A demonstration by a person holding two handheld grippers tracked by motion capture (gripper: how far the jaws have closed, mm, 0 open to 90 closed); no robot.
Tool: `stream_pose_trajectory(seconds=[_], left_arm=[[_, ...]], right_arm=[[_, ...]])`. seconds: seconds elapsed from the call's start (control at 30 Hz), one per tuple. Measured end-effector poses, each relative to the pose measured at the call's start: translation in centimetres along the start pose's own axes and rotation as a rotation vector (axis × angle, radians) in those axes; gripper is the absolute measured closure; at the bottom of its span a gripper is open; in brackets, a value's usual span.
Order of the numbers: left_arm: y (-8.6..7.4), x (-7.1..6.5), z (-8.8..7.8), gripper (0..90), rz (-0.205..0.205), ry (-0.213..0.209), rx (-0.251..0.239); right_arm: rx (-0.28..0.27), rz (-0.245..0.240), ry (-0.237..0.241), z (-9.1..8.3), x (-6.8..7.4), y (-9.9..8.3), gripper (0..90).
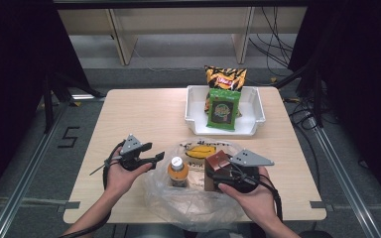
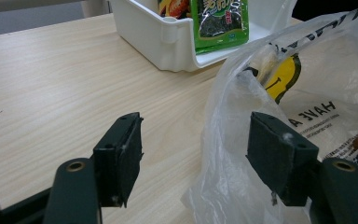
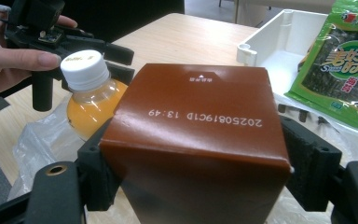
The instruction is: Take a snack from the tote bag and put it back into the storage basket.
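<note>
Two tongs: right tongs (image 3: 196, 172) pinching brown carton (image 3: 200, 140); left tongs (image 2: 193, 158) spread astride plastic bag (image 2: 242, 140) edge.

Left gripper (image 1: 151, 157) agape, right gripper (image 3: 196, 163) clamped

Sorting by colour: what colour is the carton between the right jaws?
Reddish brown carton; right gripper view shows it best.

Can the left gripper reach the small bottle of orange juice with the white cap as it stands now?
Probably yes: the left gripper is open right beside the orange juice bottle, but the clear plastic bag edge lies between its jaws.
</note>
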State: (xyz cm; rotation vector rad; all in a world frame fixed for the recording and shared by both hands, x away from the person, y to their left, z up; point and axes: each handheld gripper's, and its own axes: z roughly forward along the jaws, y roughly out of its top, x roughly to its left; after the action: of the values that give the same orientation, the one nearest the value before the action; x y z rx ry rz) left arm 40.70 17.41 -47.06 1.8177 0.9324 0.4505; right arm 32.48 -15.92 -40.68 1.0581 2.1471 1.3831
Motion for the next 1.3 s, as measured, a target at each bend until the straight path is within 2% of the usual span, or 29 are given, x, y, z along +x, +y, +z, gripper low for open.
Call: stream_pose_trajectory(seconds=[0.07, 0.13, 0.17, 0.2, 0.23, 0.27, 0.3, 0.33, 0.37, 0.43, 0.5, 0.57, 0.63, 0.67, 0.73, 0.77, 0.83, 0.9, 0.93, 0.97, 1.03, 1.07, 1.1, 1.17, 1.23, 1.3], left_arm=[[0.0, 0.0, 0.0, 34.9, 0.000, -0.001, -0.001], [0.0, 0.1, 0.0, 34.9, 0.000, -0.002, -0.001], [0.0, 0.1, 0.0, 34.9, -0.006, -0.004, -0.002], [0.0, 0.1, 0.0, 34.9, -0.004, -0.003, -0.002], [0.0, 0.1, 0.0, 34.9, 0.001, -0.002, -0.001], [0.0, 0.1, 0.0, 34.9, -0.001, 0.001, 0.001], [0.0, 0.1, 0.0, 34.9, -0.001, 0.000, 0.001], [0.0, 0.1, 0.0, 34.9, -0.001, -0.001, -0.002], [0.0, 0.0, 0.0, 34.9, -0.007, 0.001, 0.002], [0.0, 0.0, 0.0, 34.9, -0.008, 0.000, -0.001], [0.0, 0.1, 0.0, 34.9, -0.001, -0.002, -0.001], [0.0, 0.1, 0.0, 34.9, -0.002, -0.001, -0.002], [0.0, 0.1, 0.0, 34.9, -0.002, 0.001, 0.001], [0.0, 0.1, 0.0, 34.9, -0.002, 0.001, 0.001], [0.0, 0.1, 0.0, 34.9, -0.001, 0.001, 0.001], [0.0, 0.1, 0.0, 34.9, 0.000, 0.001, 0.001], [0.0, 0.1, 0.0, 34.9, 0.000, -0.001, -0.001], [-0.1, 0.2, -0.1, 34.9, -0.001, 0.001, -0.002], [-0.1, 0.2, -0.1, 34.9, -0.003, 0.001, -0.005], [-0.1, 0.2, -0.1, 34.9, -0.003, 0.000, -0.005], [-0.1, 0.2, -0.1, 34.9, -0.012, -0.002, -0.007], [-0.1, 0.2, -0.1, 34.9, -0.005, -0.002, -0.007], [-0.1, 0.2, -0.1, 34.9, -0.007, -0.002, -0.008], [-0.1, 0.3, -0.2, 34.9, -0.009, -0.006, -0.009], [-0.1, 0.3, -0.2, 35.0, -0.013, -0.004, -0.014], [-0.1, 0.2, -0.2, 35.0, -0.015, -0.002, -0.013]], right_arm=[[0.011, -0.005, 0.004, 0.0, 0.0, -0.1, 29.7], [0.008, -0.035, -0.026, -0.1, -0.1, -0.1, 32.3], [0.000, -0.012, -0.014, 0.0, 0.1, -0.1, 34.5], [-0.015, -0.026, -0.027, -0.1, 0.0, 0.0, 36.1], [-0.005, -0.036, -0.028, -0.2, -0.1, 0.0, 36.7], [-0.020, -0.041, -0.022, -0.1, -0.2, 0.0, 37.1], [-0.011, -0.029, -0.019, -0.2, -0.2, 0.0, 37.4], [-0.015, -0.049, -0.039, -0.3, -0.3, 0.0, 37.7], [-0.002, -0.001, -0.035, -0.4, 0.0, 0.0, 37.9], [-0.012, -0.044, -0.026, -0.3, -0.3, 0.0, 38.1], [-0.013, -0.048, -0.025, -0.3, -0.4, 0.0, 38.3], [-0.010, -0.039, -0.030, -0.4, -0.4, 0.0, 38.4], [-0.012, -0.001, -0.031, -0.4, -0.2, 0.0, 38.5], [-0.005, -0.025, -0.024, -0.5, -0.5, 0.1, 38.5], [-0.026, -0.013, -0.027, -0.4, -0.5, 0.1, 38.6], [-0.013, -0.017, -0.022, -0.5, -0.5, 0.2, 38.6], [-0.029, -0.010, -0.020, -0.5, -0.5, 0.3, 38.6], [-0.019, 0.004, -0.030, -0.9, -0.5, 0.5, 38.6], [-0.041, -0.006, -0.045, -0.9, -0.6, 0.7, 38.6], [-0.052, -0.018, -0.037, -0.9, -0.7, 0.8, 38.7], [-0.052, 0.005, -0.039, -1.2, -0.6, 1.1, 38.7], [-0.049, 0.011, -0.016, -1.2, -0.6, 1.3, 38.7], [-0.047, 0.026, -0.027, -1.3, -0.5, 1.4, 38.7], [-0.055, 0.012, -0.026, -1.6, -0.5, 1.7, 38.8], [-0.058, 0.037, -0.033, -1.8, -0.3, 2.0, 38.8], [-0.062, 0.017, -0.035, -1.9, -0.5, 2.2, 38.8]])
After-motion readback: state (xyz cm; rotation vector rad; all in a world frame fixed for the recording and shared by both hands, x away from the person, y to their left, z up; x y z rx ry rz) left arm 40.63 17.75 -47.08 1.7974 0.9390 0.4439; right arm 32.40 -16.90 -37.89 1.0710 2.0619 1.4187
